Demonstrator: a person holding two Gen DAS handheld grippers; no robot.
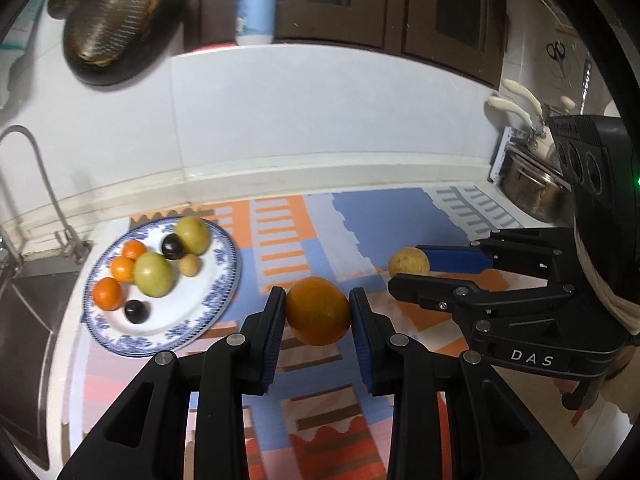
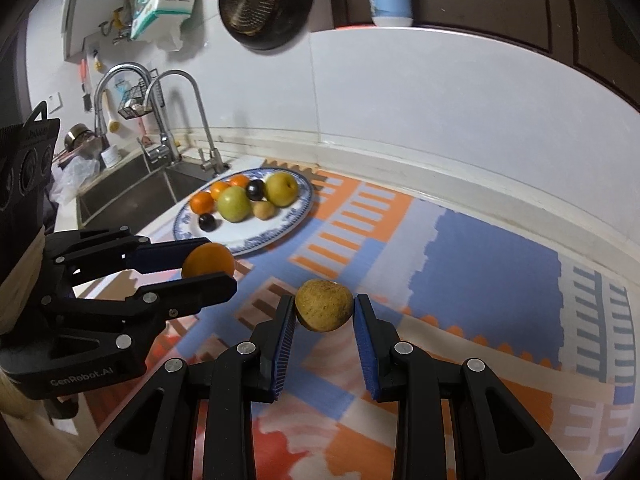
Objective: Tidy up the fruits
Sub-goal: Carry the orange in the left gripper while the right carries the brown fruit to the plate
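My left gripper (image 1: 318, 310) is shut on an orange (image 1: 318, 311) and holds it above the patterned mat, just right of the blue-and-white plate (image 1: 216, 300). It also shows in the right wrist view (image 2: 208, 266) with the orange (image 2: 208, 260). My right gripper (image 2: 324, 312) is shut on a brown-yellow round fruit (image 2: 324, 306) above the mat; it shows in the left wrist view (image 1: 408, 266) with that fruit (image 1: 408, 262). The plate (image 2: 280, 232) holds several fruits: small oranges, green-yellow pears, dark plums and a small brown fruit.
A patterned orange-and-blue mat (image 1: 400, 220) covers the counter. A sink (image 2: 132, 196) with taps (image 2: 200, 112) lies left of the plate. A steel pot (image 1: 528, 188) and utensils stand at the right. The tiled wall runs behind.
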